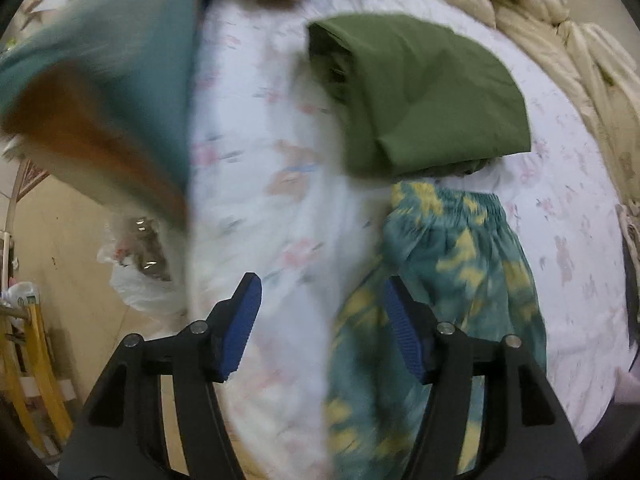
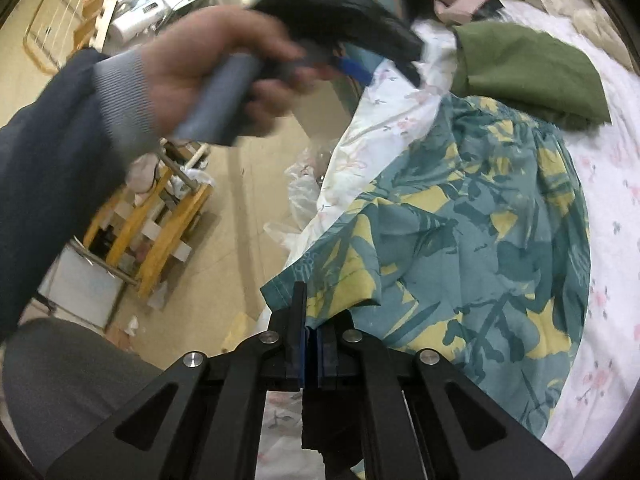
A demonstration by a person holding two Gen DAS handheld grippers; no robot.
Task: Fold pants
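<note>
Light's soft and even on my end, indoor, no hard shadows or glare. Left wrist view is badly motion-smeared, the patterned pants (image 1: 436,300) are mush. Right wrist is sharper, only my left hand (image 2: 216,76) streaks. Fisheye bends both, with black corners

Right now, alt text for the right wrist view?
The right gripper is shut on a corner of the teal-and-yellow patterned pants, which lie spread on a floral bedsheet. Upper left, the person's left hand holds the left gripper, blurred, above the bed edge; a folded olive garment lies beyond the pants.
</note>
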